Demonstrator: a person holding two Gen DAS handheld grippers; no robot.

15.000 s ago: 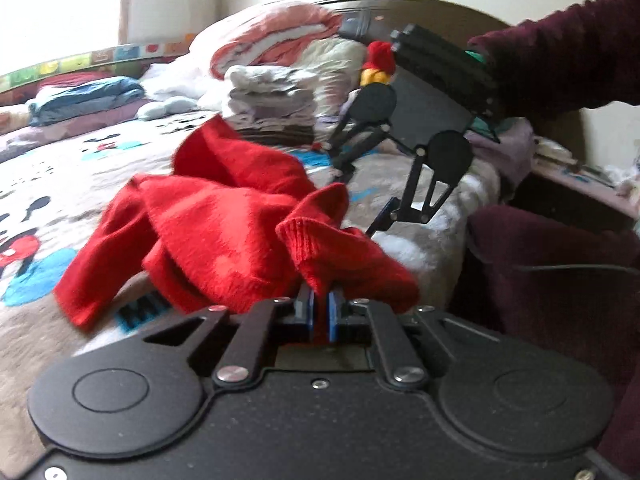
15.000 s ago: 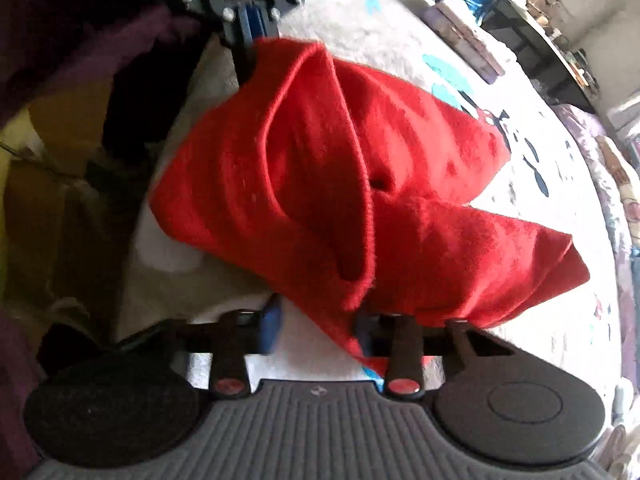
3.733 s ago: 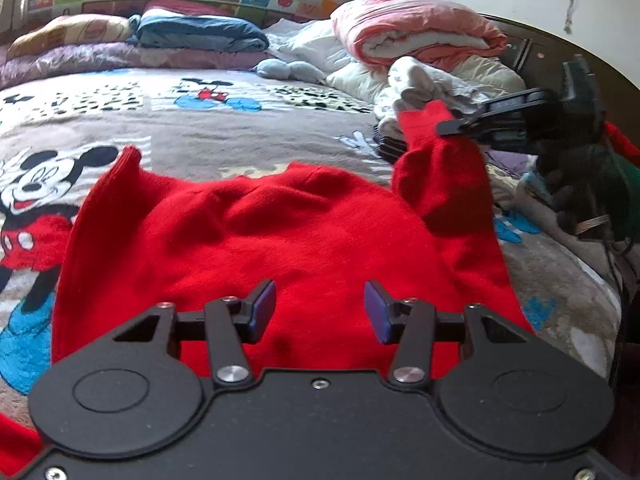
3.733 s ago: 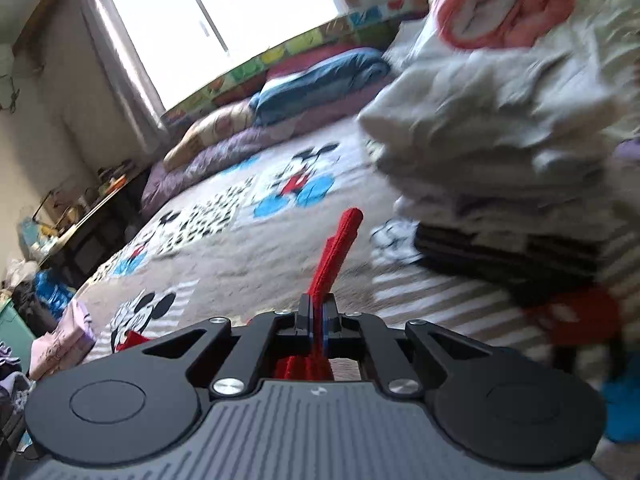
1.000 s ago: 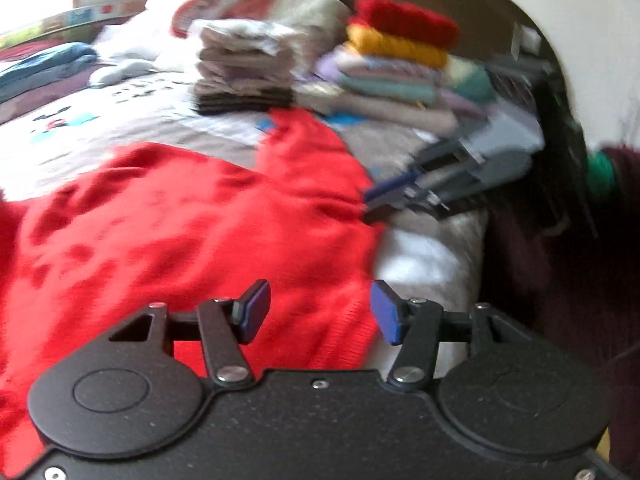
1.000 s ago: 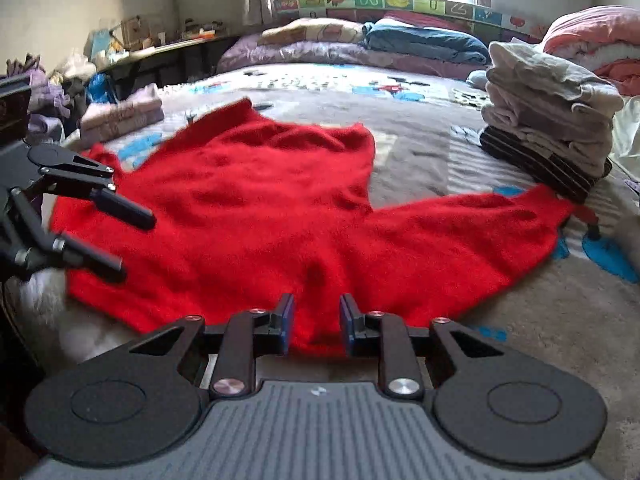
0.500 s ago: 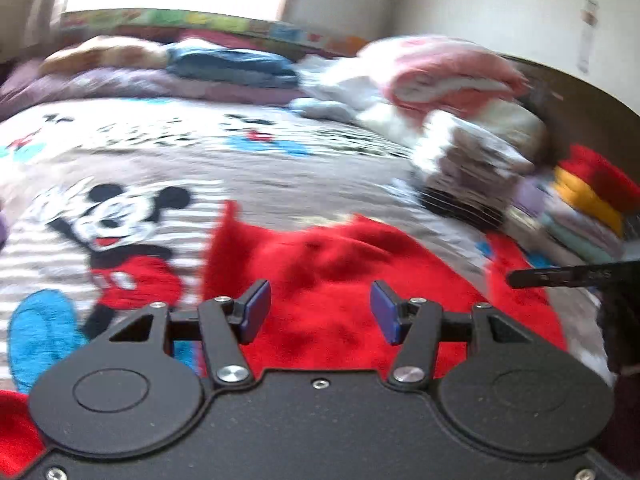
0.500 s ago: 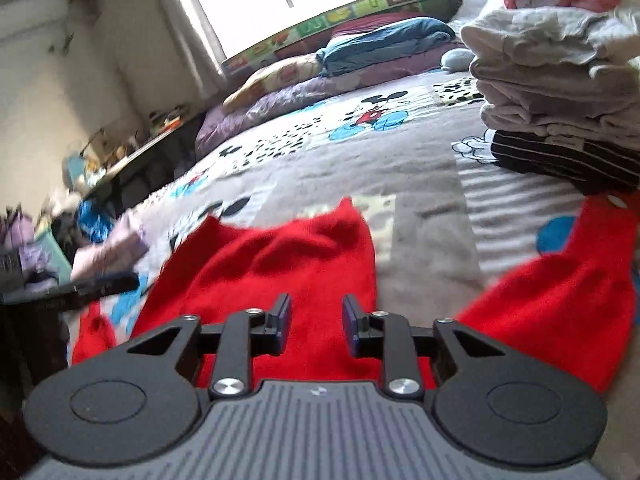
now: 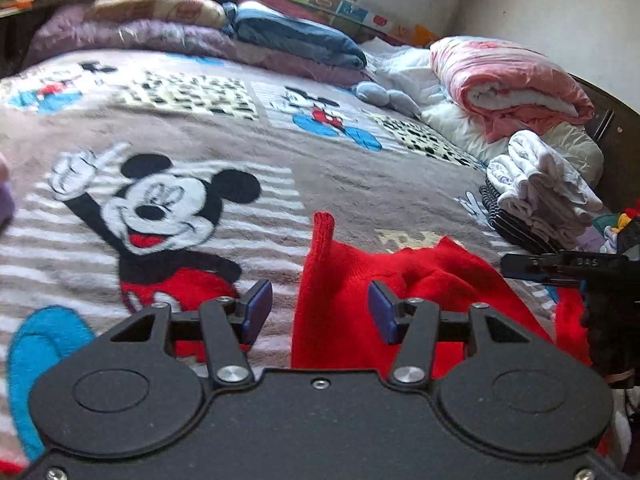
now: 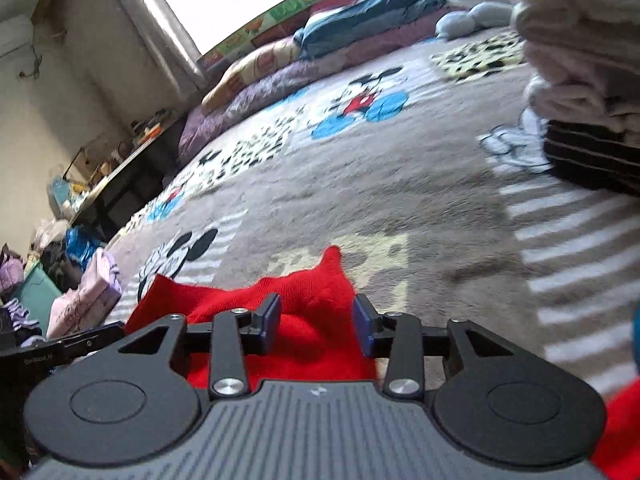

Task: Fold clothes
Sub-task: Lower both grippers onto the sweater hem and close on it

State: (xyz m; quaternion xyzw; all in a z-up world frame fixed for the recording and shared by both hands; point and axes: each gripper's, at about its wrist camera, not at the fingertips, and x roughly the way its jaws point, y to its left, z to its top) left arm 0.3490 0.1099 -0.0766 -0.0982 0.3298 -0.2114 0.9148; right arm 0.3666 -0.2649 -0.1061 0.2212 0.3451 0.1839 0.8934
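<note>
Both the left gripper (image 9: 318, 312) and right gripper (image 10: 316, 326) hover with fingers spread apart, gripping nothing.

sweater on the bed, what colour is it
Solid bright red sweater, seen best in the left wrist view, lying on the bed between the open claw's pads.

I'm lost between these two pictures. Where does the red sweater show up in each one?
Left wrist view: the red sweater lies bottom centre to right, behind the open left claw.
Right wrist view: the red sweater sits bottom centre, framed by the open right claw.
Shared landmark: the blue folded quilt at the bed's far edge, below the window.
</note>
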